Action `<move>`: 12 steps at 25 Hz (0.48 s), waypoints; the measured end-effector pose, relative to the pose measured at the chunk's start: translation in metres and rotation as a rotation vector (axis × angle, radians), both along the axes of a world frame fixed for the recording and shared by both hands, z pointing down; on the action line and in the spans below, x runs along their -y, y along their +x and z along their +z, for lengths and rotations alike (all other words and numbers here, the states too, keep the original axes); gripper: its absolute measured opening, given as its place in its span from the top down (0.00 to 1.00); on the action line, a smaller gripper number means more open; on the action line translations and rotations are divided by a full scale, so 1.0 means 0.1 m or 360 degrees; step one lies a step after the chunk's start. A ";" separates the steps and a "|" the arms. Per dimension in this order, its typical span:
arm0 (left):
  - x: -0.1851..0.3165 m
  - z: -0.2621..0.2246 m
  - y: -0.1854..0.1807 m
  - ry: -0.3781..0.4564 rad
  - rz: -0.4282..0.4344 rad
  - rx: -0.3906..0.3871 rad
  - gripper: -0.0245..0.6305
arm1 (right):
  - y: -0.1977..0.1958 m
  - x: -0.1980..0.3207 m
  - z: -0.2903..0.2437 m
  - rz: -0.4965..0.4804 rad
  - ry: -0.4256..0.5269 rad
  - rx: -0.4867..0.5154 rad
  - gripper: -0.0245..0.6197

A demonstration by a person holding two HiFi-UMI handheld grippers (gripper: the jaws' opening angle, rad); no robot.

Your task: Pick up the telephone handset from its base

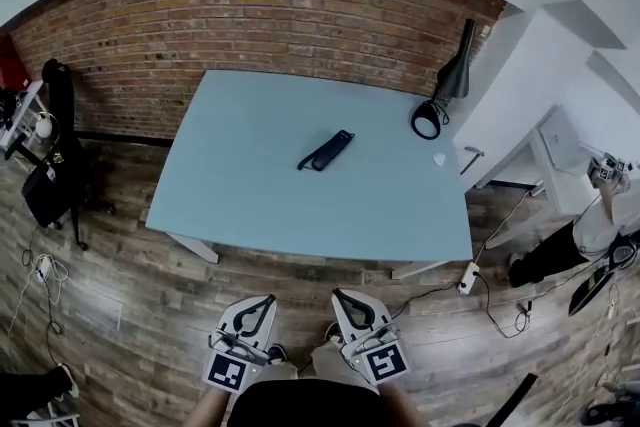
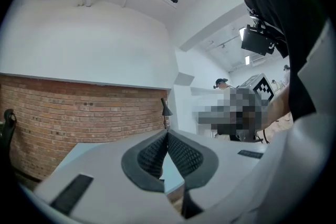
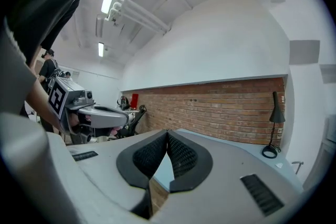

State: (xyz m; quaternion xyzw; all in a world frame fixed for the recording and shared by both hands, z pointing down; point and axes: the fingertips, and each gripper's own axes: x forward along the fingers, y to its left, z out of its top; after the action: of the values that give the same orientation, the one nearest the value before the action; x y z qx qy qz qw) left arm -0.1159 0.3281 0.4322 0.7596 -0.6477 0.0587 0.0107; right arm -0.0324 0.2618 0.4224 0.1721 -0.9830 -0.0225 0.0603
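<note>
A dark telephone handset [image 1: 326, 152] lies slantwise near the middle of the pale blue table [image 1: 250, 195]; whether a base sits under it cannot be told. Both grippers are held close to the body, well short of the table's near edge. The left gripper [image 1: 266, 299] is shut, its ribbed pads meeting at the tips with nothing between them, as the left gripper view [image 2: 167, 134] also shows. The right gripper [image 1: 338, 294] is likewise shut and empty, its tips touching in the right gripper view [image 3: 167, 132]. The handset is hidden in both gripper views.
A black desk lamp [image 1: 447, 85] stands at the table's far right corner, with a small white object [image 1: 439, 158] near it. A brick wall [image 1: 260, 15] runs behind. A power strip [image 1: 467, 277] and cables lie on the wooden floor at right; a dark chair [image 1: 55, 165] stands at left.
</note>
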 end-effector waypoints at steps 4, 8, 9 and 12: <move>0.33 -0.06 0.17 -0.0005 -0.0105 -0.0009 0.95 | 0.16 0.33 -0.02 -0.0072 -0.0024 0.0038 0.93; 0.71 -0.11 0.41 -0.0013 -0.0137 0.0003 0.95 | 0.36 0.64 -0.01 -0.0128 -0.0035 0.0059 0.93; 0.80 -0.12 0.46 -0.0011 -0.0149 -0.0003 0.95 | 0.41 0.69 0.00 -0.0150 0.0014 0.0041 0.93; 1.00 -0.12 0.60 -0.0020 -0.0196 -0.0015 0.95 | 0.55 0.76 0.03 -0.0221 0.0150 0.0030 0.93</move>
State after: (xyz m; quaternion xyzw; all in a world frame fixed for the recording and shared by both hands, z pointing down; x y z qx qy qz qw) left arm -0.0560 0.2281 0.4206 0.7185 -0.6927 0.0584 0.0220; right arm 0.0228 0.1855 0.4256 0.1062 -0.9909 -0.0712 0.0412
